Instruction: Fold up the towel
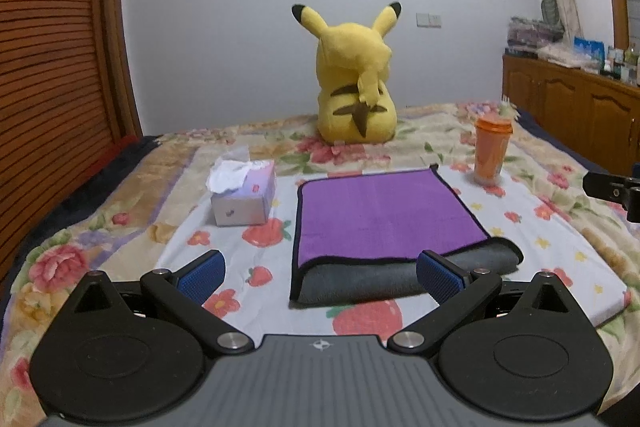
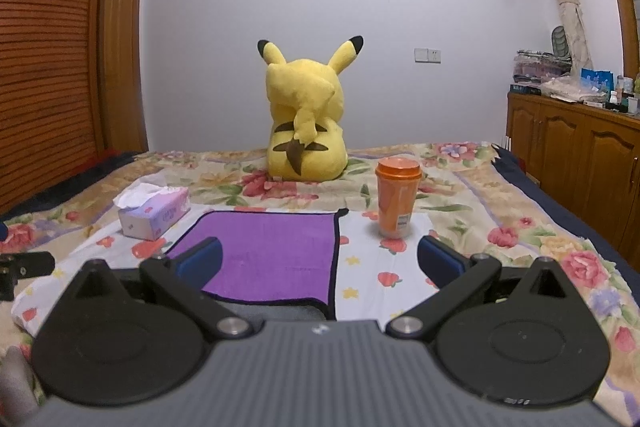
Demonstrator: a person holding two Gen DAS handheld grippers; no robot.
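Note:
A purple towel (image 1: 384, 215) with black trim lies folded on a white strawberry-print cloth (image 1: 532, 235) on the bed; its grey underside shows along the near edge. It also shows in the right wrist view (image 2: 276, 255). My left gripper (image 1: 320, 275) is open and empty, just short of the towel's near edge. My right gripper (image 2: 320, 259) is open and empty, above the towel's near right corner. The tip of the right gripper shows at the right edge of the left wrist view (image 1: 612, 187).
A tissue box (image 1: 244, 195) stands left of the towel. An orange lidded cup (image 1: 491, 151) stands at its far right. A yellow plush toy (image 1: 354, 83) sits at the back. A wooden cabinet (image 2: 580, 155) lines the right wall, a slatted wardrobe (image 1: 52, 59) the left.

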